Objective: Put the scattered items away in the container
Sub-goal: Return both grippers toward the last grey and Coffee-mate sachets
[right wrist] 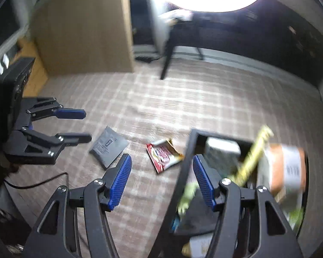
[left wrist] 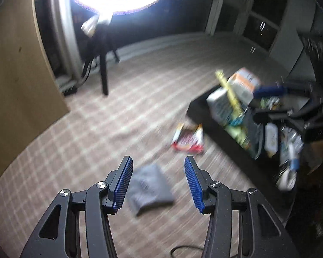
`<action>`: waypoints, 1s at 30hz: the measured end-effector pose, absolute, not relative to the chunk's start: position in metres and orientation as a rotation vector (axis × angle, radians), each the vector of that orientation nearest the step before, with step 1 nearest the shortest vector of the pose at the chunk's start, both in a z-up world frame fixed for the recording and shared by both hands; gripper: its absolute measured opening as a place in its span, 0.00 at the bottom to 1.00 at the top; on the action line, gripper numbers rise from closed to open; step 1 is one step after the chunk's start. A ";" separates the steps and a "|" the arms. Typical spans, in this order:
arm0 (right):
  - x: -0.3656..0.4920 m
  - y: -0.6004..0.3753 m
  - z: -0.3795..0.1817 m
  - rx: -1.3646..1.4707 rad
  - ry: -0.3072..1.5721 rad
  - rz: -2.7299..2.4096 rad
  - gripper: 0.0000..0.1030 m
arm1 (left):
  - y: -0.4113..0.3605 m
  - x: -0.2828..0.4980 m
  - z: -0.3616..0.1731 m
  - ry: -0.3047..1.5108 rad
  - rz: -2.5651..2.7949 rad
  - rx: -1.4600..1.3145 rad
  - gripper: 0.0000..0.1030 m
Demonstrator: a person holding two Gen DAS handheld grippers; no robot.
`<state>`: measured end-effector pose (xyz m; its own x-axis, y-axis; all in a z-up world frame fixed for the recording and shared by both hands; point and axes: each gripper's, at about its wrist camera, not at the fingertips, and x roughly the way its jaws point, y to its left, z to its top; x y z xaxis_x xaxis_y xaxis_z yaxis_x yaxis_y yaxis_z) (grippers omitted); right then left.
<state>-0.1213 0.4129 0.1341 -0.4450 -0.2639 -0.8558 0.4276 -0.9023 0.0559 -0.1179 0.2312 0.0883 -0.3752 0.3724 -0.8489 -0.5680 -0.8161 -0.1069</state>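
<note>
My left gripper hangs open just above a grey flat packet on the plaid surface, with nothing between its blue pads. A red snack packet lies beyond it, close to the black container. The container holds several boxes and packets, among them a yellow-green stick packet and an orange-and-white box. My right gripper is open and empty over the container's near left corner. In the right wrist view, the left gripper sits left of the grey packet and the red packet.
A bright ring light on a black tripod stands at the far side. A wooden panel rises at the back left. A black cable trails over the plaid surface near the left hand. Both views are motion-blurred.
</note>
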 end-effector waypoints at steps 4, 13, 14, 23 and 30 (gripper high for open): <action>-0.146 0.385 0.109 1.390 0.352 -2.224 0.57 | 0.218 -0.120 0.069 0.218 2.183 -1.368 0.47; -0.177 0.359 0.051 1.482 0.550 -2.025 0.57 | 0.230 -0.128 0.026 0.210 2.160 -1.526 0.53; -0.178 0.357 0.050 1.483 0.561 -2.018 0.57 | 0.232 -0.130 0.023 0.217 2.163 -1.540 0.54; -0.187 0.348 0.026 1.506 0.647 -1.942 0.59 | 0.238 -0.137 0.003 0.221 2.157 -1.608 0.67; -0.183 0.340 0.012 1.497 0.717 -1.905 0.63 | 0.255 -0.132 0.002 0.278 2.176 -1.575 0.73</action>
